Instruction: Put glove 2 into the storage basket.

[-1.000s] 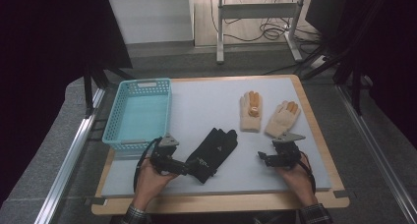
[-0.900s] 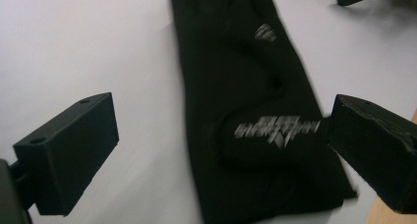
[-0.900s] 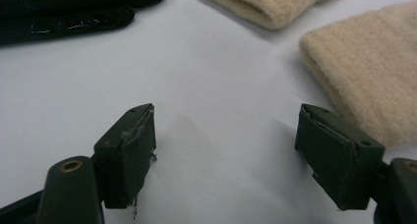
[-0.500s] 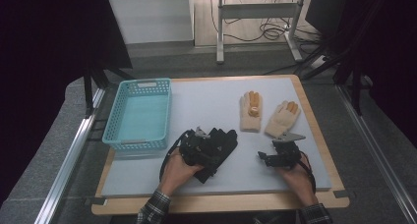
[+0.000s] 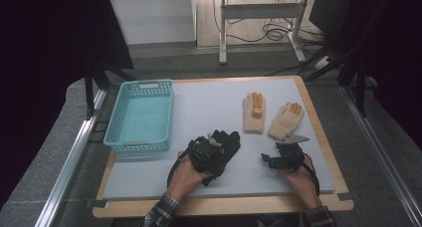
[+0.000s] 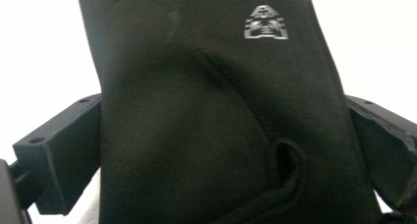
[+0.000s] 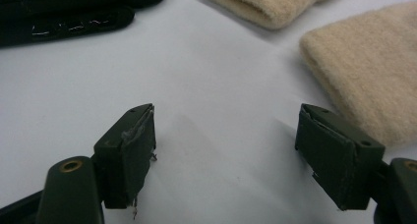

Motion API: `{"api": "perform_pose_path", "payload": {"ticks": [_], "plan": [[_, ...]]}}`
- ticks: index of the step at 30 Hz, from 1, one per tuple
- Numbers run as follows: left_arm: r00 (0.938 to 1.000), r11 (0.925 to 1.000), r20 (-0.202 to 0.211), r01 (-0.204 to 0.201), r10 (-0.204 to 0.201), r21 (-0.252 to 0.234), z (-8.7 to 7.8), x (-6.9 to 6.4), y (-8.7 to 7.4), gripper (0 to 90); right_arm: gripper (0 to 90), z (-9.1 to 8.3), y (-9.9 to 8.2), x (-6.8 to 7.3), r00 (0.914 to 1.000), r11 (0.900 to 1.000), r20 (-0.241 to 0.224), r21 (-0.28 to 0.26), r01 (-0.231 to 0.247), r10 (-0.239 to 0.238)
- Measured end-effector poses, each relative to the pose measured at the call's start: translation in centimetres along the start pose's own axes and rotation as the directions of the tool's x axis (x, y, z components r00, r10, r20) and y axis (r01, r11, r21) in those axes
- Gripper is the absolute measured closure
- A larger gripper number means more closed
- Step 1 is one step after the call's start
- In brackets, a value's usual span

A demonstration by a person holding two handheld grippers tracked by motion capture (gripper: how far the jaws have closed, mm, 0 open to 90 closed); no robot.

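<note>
We have the left gripper (image 5: 213, 148) down over the black glove (image 5: 226, 143), which lies on the grey mat (image 5: 209, 105) near the front edge of the table, just right of the blue basket (image 5: 142, 115). In the left gripper view the glove (image 6: 216, 116) lies between the two black jaws, which stand wide on either side of it; their inner faces are hidden behind the cloth, so we judge them open around the glove and not yet pressing on it.

To do this well, we should close on the cuff end with the cloth well down between the pads, taking both layers (a pinch on the top layer alone would likely let the glove unfold and droop). We should squeeze firmly before lifting, then raise it straight up so the fingers clear the mat before any move toward the basket.

The right gripper (image 5: 279, 156) rests apart at the front right, its jaws open over bare mat (image 7: 216, 76) with nothing between them. The two beige gloves (image 5: 271, 116) lie just beyond it, their cuffs toward us.

The black glove's long axis runs on a slant across the mat, from the cuff under our left gripper to the fingers, which point away from us and to the right. In the left gripper view that axis runs up along the gripper's own line, with a small silver logo (image 6: 266, 22) on the far part.
</note>
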State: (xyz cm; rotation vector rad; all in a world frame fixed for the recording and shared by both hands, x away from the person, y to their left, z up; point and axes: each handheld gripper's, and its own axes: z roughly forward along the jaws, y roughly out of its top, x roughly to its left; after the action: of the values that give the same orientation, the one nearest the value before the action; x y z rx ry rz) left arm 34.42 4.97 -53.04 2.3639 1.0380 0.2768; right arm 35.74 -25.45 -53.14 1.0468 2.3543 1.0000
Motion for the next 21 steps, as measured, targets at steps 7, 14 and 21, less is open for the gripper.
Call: {"api": "perform_pose_path", "payload": {"ticks": [7,14,21], "plan": [[0.9994,0.9994,-0.002,0.035,-0.035,-0.005,-0.4,0.8,0.0,9.8,22.9,0.0,0.0,0.0,1.0000,1.0000,0.000,0.000,0.000,0.000],[0.9990,0.9987,-0.019,0.041,-0.041,-0.031,-1.4,1.5,-0.4,46.4,22.8,0.0,0.0,0.0,1.0000,1.0000,0.000,0.000,-0.001,0.001],[0.9970,0.9957,0.026,0.074,-0.072,-0.056,-1.9,2.5,-0.6,63.4,22.9,0.0,0.0,0.0,1.0000,1.0000,0.001,0.000,0.000,0.000]]}}
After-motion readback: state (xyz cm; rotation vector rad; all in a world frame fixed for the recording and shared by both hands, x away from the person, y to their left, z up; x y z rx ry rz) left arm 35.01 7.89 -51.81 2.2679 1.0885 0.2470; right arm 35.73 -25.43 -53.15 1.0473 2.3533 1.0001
